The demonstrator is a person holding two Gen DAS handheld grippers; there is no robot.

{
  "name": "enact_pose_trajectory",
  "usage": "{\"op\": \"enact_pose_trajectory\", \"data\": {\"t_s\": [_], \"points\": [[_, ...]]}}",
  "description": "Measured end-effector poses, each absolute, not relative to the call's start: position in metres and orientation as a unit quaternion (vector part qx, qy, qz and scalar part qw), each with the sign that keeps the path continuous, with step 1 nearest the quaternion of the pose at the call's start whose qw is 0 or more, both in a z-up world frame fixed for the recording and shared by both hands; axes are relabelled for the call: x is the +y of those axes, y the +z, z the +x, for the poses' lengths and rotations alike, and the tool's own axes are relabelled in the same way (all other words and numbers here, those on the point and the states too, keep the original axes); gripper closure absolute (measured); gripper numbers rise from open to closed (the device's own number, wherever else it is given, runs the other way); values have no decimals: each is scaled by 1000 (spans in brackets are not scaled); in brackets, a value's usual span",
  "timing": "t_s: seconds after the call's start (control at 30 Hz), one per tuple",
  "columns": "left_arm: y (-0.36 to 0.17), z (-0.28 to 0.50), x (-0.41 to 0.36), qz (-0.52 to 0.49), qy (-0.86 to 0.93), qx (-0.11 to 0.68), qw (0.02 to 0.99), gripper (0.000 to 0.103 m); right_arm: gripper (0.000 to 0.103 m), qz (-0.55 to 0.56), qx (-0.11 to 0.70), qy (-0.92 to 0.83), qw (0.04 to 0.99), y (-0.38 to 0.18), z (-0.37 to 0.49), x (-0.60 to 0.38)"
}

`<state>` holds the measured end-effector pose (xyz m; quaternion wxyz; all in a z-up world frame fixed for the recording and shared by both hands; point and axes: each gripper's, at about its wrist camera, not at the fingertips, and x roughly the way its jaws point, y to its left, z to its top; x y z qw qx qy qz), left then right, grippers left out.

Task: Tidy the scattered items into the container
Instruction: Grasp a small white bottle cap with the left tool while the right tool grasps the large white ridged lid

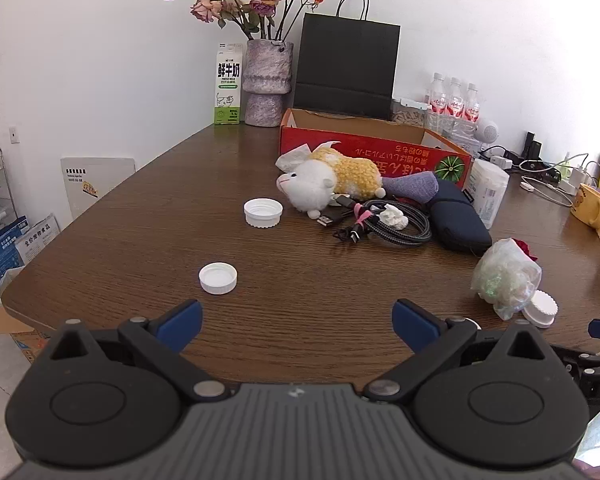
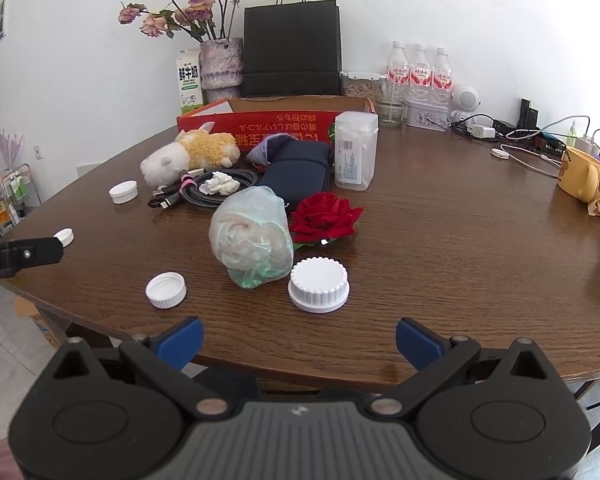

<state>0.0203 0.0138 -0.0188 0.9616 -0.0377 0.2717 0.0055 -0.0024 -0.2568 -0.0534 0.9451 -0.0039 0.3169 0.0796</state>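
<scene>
Nearest, the left gripper (image 1: pixel 296 326) and the right gripper (image 2: pixel 299 344) both hover with fingers spread wide, grasping nothing. Before the right one, at 12 o'clock, a ribbed white lid (image 2: pixel 318 285) lies on the table (image 2: pixel 460 272), touching a bundled plastic bag (image 2: pixel 252 236) at 11 o'clock. Behind them a red fabric rose (image 2: pixel 325 214), a coiled cable (image 2: pixel 216 190) and a plush sheep (image 2: pixel 192 156) stand in the way of the red cardboard box (image 2: pixel 256 126) — open-topped, at the far side.
</scene>
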Motion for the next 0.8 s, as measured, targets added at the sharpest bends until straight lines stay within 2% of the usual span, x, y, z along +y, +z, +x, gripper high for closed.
{"op": "enact_pose_trajectory", "data": {"t_s": [0.33, 0.43, 0.5, 0.57, 0.7, 0.8], "points": [[-36, 44, 37, -47, 38, 271, 961, 2, 12, -16, 304, 63, 951, -66, 18, -257], [-41, 52, 41, -47, 44, 279, 958, 9, 23, -13, 297, 64, 952, -66, 21, -258], [-43, 58, 43, -47, 49, 284, 956, 11, 38, -12, 293, 63, 954, -65, 23, -260], [-46, 64, 45, -43, 59, 286, 955, 13, 46, -14, 290, 64, 955, -64, 24, -261], [-47, 72, 49, -34, 69, 287, 955, 21, 60, -16, 288, 68, 955, -64, 27, -262], [-47, 78, 52, -32, 74, 286, 955, 30, 65, -18, 288, 72, 955, -63, 30, -263]]}}
